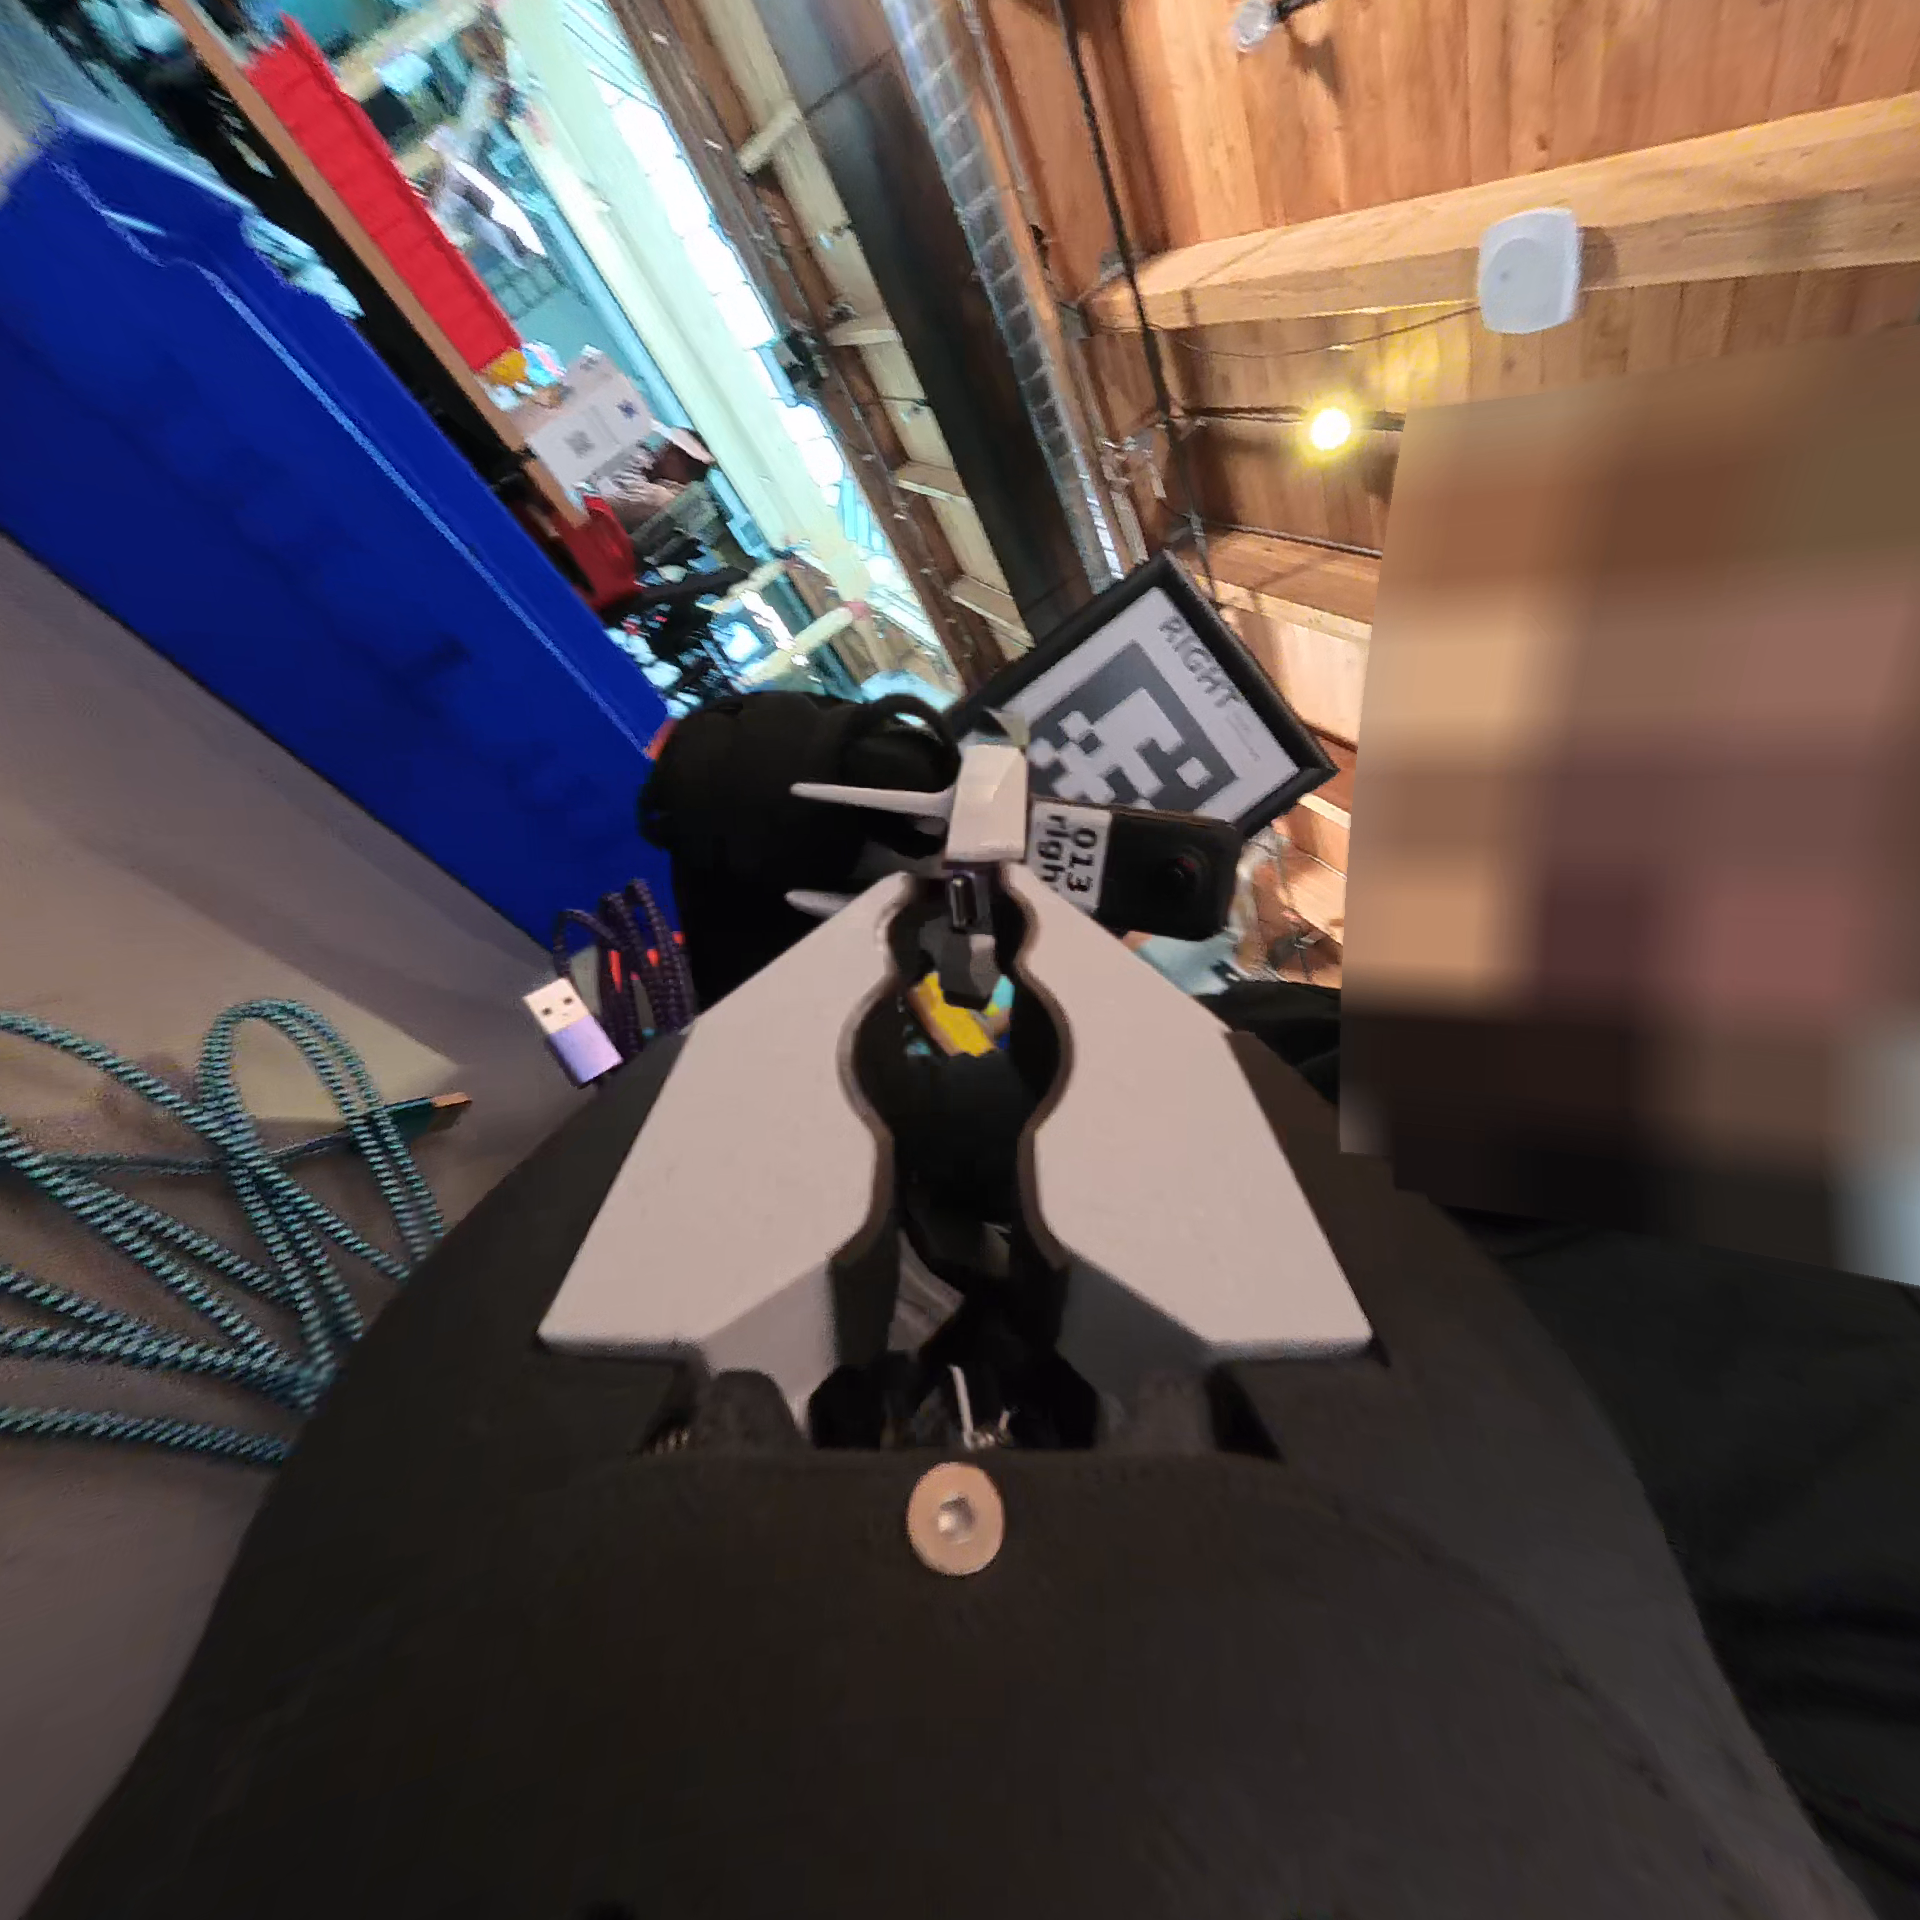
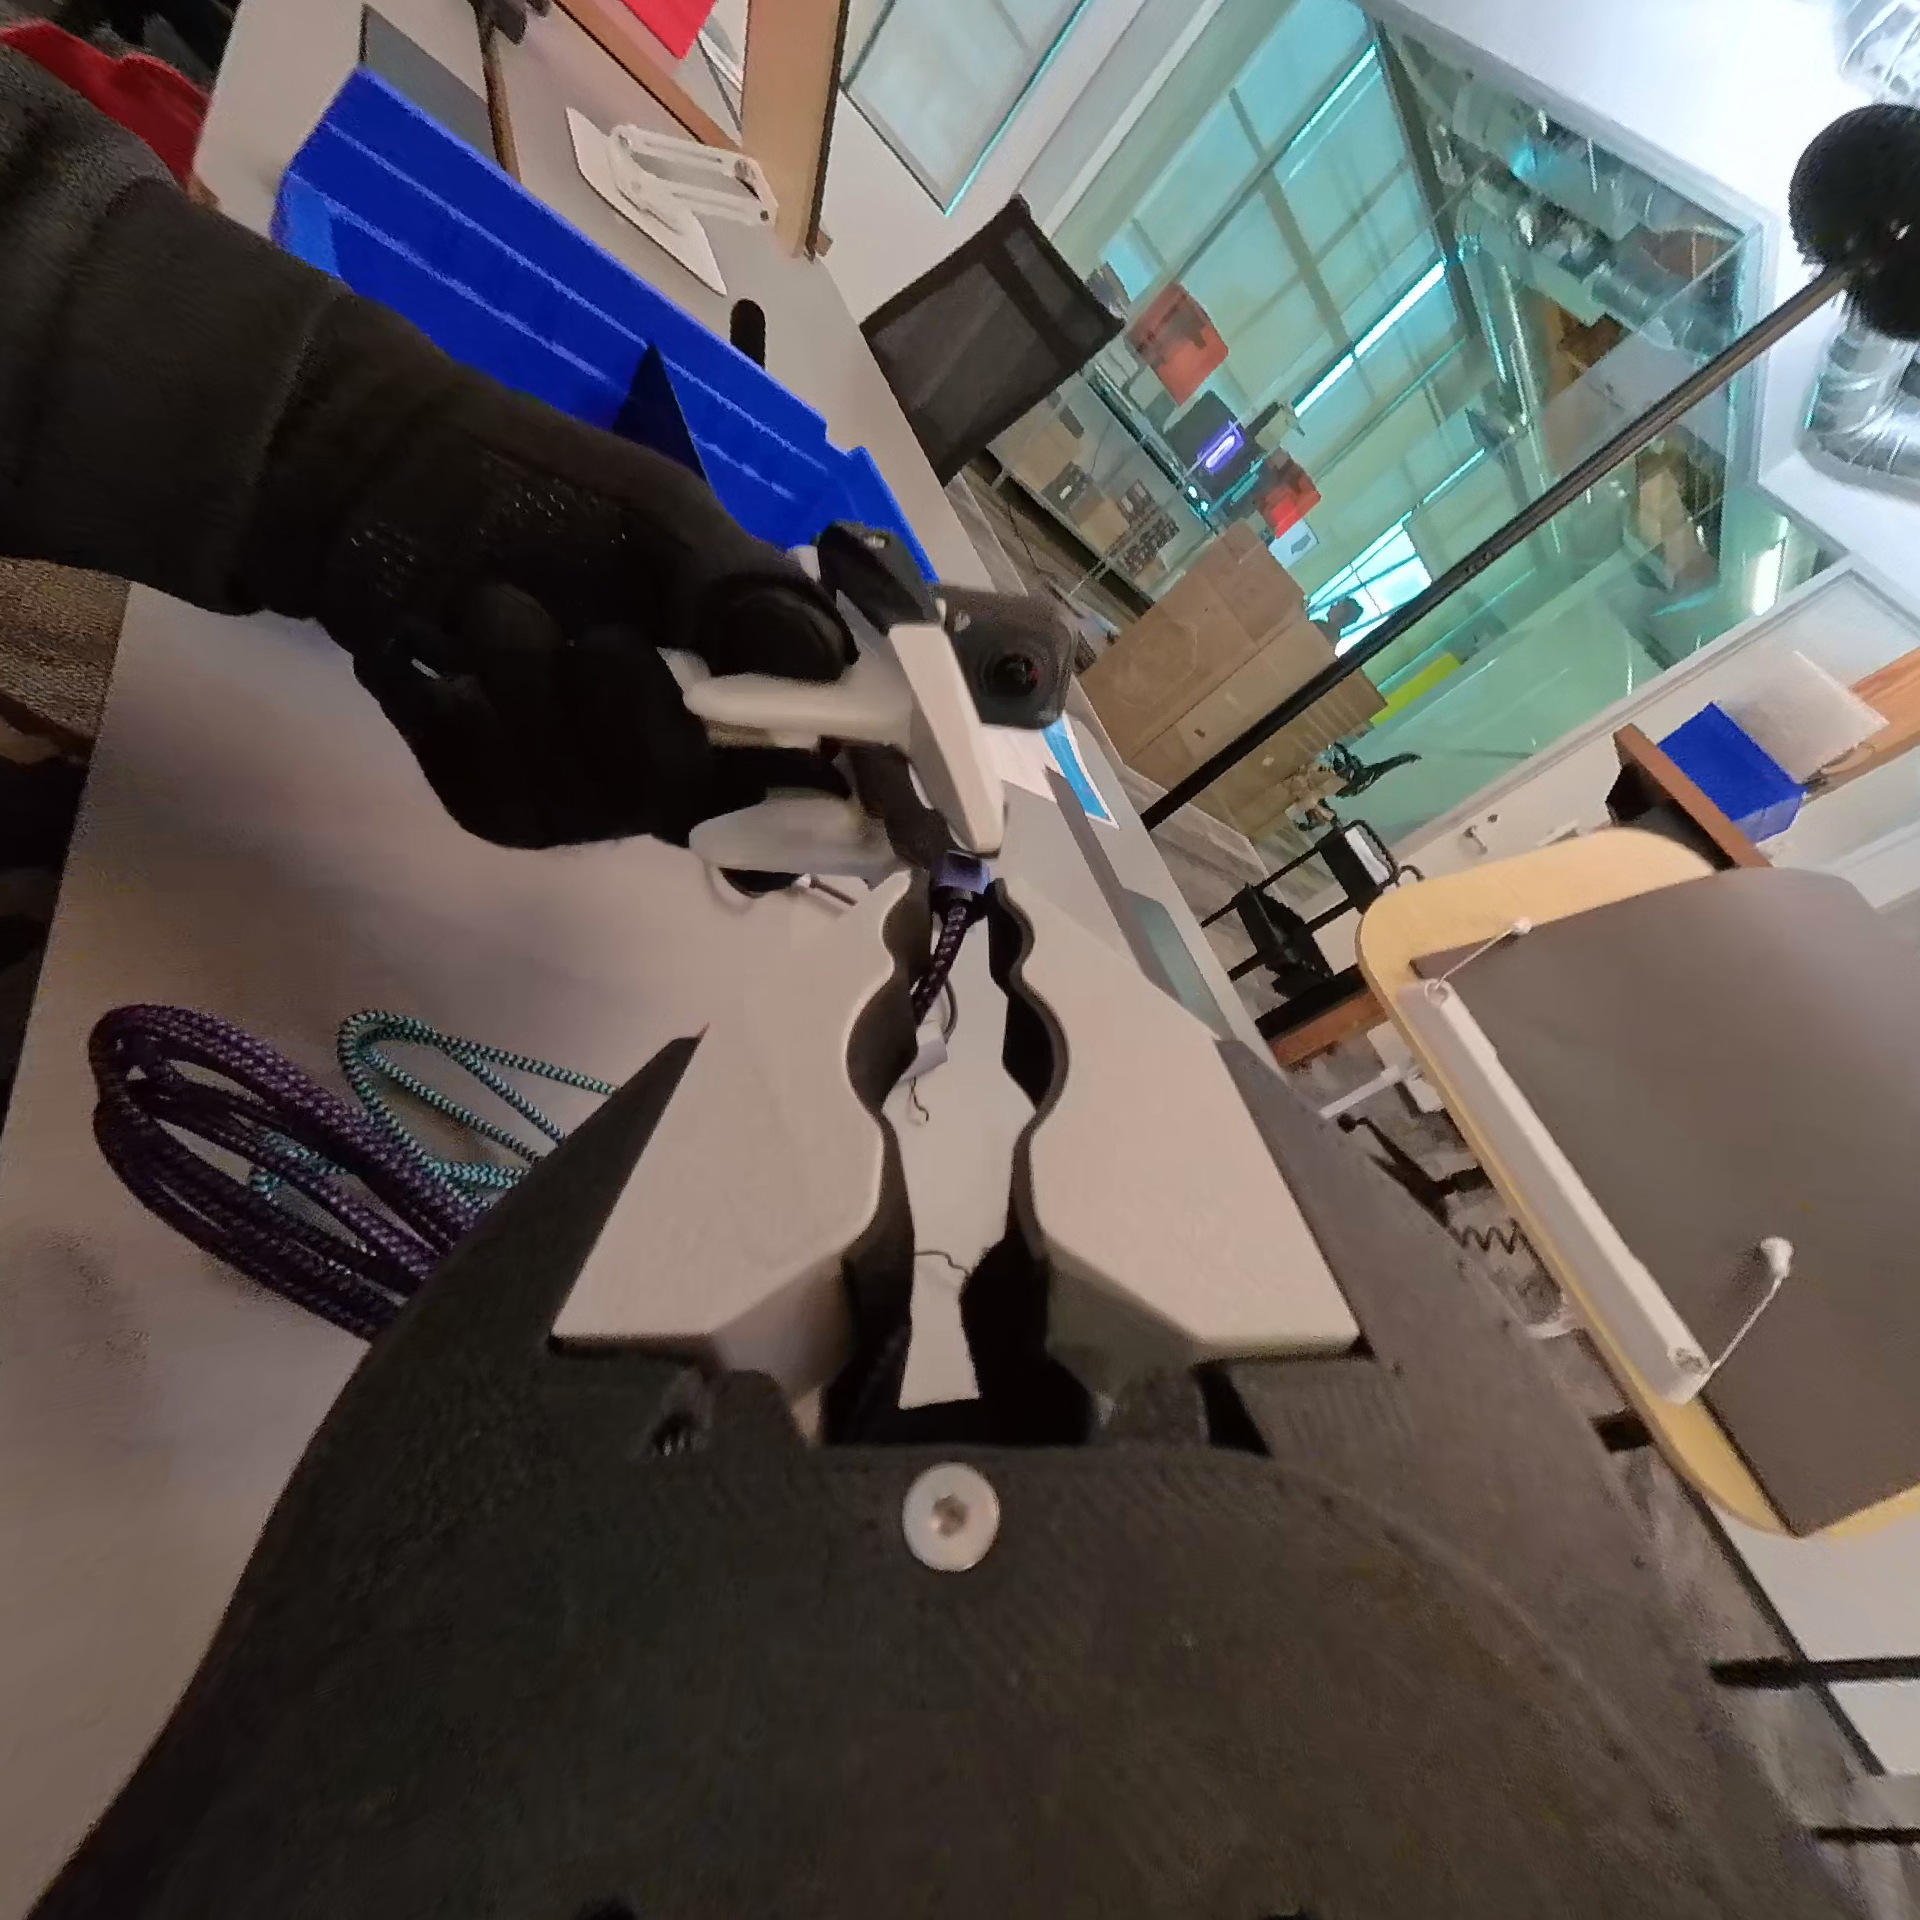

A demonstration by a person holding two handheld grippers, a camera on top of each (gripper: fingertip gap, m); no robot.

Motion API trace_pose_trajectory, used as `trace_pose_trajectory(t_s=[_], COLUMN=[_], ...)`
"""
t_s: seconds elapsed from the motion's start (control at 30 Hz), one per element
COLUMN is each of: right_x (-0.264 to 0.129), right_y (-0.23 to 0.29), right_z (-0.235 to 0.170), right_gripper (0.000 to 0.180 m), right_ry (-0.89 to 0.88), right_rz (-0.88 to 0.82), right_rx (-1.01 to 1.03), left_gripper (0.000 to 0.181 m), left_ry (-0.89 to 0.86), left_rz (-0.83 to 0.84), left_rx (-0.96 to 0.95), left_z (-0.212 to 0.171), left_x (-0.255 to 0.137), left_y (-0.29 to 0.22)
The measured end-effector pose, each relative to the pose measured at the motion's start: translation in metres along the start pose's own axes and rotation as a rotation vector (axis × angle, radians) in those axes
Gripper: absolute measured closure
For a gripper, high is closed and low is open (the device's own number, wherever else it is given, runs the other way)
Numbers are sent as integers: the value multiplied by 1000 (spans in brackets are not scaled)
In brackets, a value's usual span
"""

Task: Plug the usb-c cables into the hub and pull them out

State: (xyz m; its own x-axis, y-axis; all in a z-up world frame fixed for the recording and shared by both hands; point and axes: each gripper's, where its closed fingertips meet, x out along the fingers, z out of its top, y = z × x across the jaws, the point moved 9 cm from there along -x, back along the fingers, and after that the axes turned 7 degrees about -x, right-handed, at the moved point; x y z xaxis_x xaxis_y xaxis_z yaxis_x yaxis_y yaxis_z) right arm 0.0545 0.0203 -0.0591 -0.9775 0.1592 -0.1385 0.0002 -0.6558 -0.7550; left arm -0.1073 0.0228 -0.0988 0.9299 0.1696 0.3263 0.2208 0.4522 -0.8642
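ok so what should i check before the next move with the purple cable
1. Left gripper clamped on hub: ok.
2. Right gripper clamped on purple cable just behind its plug: ok.
3. Hub port facing the right gripper: ok.
4. Plug seated in port: cannot tell, the left gripper's tips hide the joint.
5. Slack in purple cable: ok, its coil lies loose on the table.
6. Coil free of teal cable: not ok, the two overlap.
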Motion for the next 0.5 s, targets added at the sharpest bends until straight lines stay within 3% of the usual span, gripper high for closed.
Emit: trace_pose_trajectory(t_s=[0.2, 0.37, 0.5], right_x=[4, 3, 0], right_y=[4, 3, 3], right_z=[-24, -41, -47], right_gripper=[172, 172, 172], right_ry=[79, 115, 124], right_rz=[-11, -24, -31], right_rx=[59, 121, 138], left_gripper=[139, 125, 124], left_ry=[-140, -84, -49], left_rz=[430, 924, 965], left_rx=[113, 80, -34], left_z=[6, -3, -8], left_x=[-24, -38, -36], left_y=[-1, 32, 54])
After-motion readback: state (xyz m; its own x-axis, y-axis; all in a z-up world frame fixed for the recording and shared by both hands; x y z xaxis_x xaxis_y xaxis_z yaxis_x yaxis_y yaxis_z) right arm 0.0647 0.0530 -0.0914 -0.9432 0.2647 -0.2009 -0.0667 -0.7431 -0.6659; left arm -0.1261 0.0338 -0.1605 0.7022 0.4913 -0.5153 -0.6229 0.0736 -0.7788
